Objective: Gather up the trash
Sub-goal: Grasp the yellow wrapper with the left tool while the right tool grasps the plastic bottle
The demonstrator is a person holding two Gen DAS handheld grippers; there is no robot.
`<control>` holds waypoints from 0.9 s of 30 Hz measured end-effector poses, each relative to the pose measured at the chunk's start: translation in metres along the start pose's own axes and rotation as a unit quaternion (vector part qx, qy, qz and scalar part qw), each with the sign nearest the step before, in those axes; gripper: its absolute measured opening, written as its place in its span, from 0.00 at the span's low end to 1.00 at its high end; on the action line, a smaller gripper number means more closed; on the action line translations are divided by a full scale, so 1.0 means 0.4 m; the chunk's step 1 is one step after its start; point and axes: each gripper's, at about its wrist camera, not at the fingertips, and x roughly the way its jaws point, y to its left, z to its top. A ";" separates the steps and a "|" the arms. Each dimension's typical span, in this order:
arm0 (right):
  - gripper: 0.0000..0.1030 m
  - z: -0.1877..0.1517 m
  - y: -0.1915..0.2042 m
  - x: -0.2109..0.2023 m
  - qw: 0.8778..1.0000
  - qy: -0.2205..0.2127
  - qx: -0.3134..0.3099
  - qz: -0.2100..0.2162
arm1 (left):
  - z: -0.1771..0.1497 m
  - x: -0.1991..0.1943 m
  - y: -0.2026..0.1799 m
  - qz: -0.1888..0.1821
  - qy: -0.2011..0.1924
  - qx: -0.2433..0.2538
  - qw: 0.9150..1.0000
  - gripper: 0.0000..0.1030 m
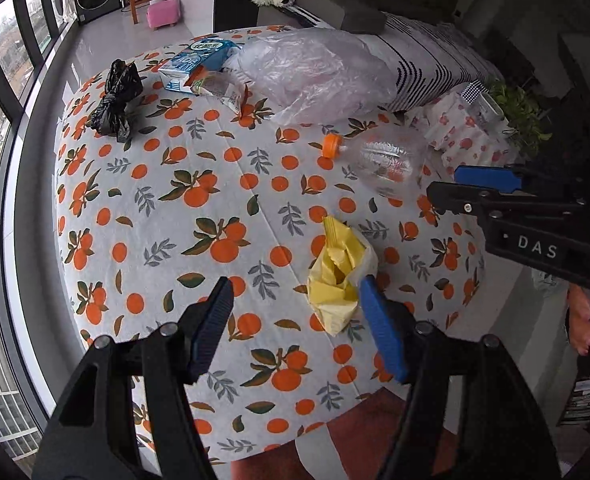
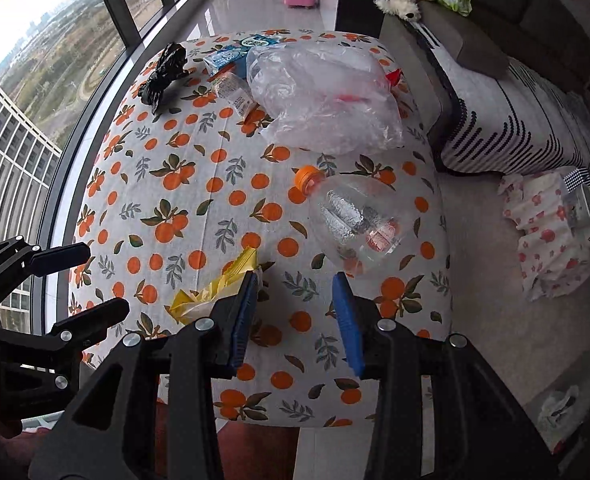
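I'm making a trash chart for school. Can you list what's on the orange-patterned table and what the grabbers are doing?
surface: table with orange-print cloth
nearest trash: yellow wrapper
bottle: clear, orange cap, lying down
big bag: clear plastic bag
far trash: black bag, blue carton
left hand-held gripper: open, empty
right hand-held gripper: open, empty
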 end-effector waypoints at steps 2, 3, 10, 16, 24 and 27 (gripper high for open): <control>0.36 0.007 -0.042 0.024 1.000 0.004 0.011 0.004 | 0.015 0.034 -0.034 -0.008 0.012 0.010 1.000 0.64; 0.36 0.011 -0.060 0.039 1.000 0.006 0.016 0.007 | 0.021 0.049 -0.049 -0.010 0.018 0.013 1.000 0.64; 0.36 0.047 -0.123 0.125 0.997 0.014 0.041 0.056 | 0.040 0.157 -0.105 -0.011 0.051 0.026 0.998 0.64; 0.36 0.083 -0.113 0.204 0.995 0.025 0.036 0.093 | 0.037 0.250 -0.111 0.004 0.079 0.031 0.996 0.49; 0.09 0.087 -0.072 0.194 0.994 0.029 -0.009 0.107 | 0.038 0.246 -0.106 -0.007 0.067 0.030 0.997 0.33; 0.05 0.085 -0.053 0.176 0.993 0.029 -0.022 0.109 | 0.043 0.223 -0.097 -0.005 0.057 0.029 0.998 0.32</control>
